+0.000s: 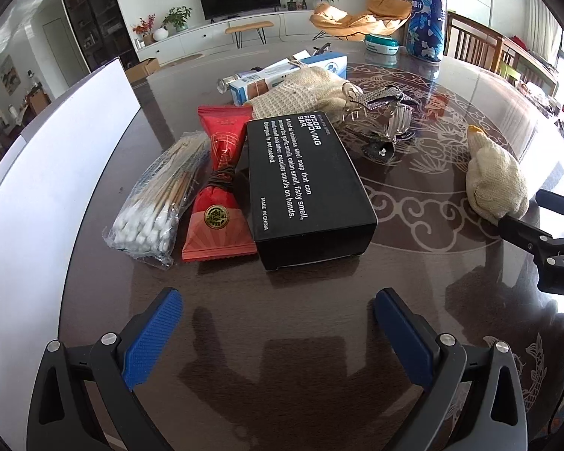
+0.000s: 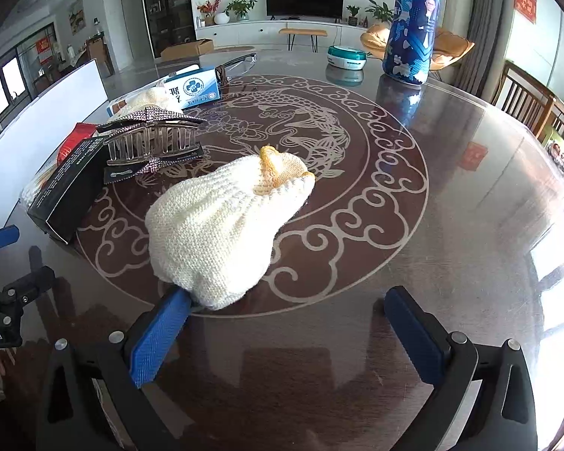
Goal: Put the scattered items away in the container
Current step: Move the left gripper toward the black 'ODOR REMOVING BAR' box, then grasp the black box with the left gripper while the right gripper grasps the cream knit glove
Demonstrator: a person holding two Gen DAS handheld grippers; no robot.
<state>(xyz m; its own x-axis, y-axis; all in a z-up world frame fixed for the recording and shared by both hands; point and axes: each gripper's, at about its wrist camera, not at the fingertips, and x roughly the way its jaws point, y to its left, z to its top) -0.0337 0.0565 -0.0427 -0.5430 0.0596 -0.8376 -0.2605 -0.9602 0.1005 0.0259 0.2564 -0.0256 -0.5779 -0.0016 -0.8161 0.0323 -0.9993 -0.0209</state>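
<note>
- Left wrist view: your left gripper (image 1: 274, 323) hangs wide open, holding nothing, low in frame; the black box (image 1: 304, 188), red packet (image 1: 218, 188) and cotton swabs (image 1: 158, 203) crowd the centre.
- Your right gripper (image 2: 285, 323) is spread wide, its left finger touching the white glove (image 2: 222, 229) at centre.
- A hair clip (image 2: 150, 143) sits upper left of the glove; the white container (image 1: 37, 188) fills the left edge.

Dark glossy table (image 2: 451, 225): black box (image 1: 304, 188), red packet (image 1: 222, 184), cotton swabs (image 1: 150, 206), knit glove (image 2: 222, 225), hair claw (image 2: 154, 143), blue can (image 2: 413, 26).
</note>
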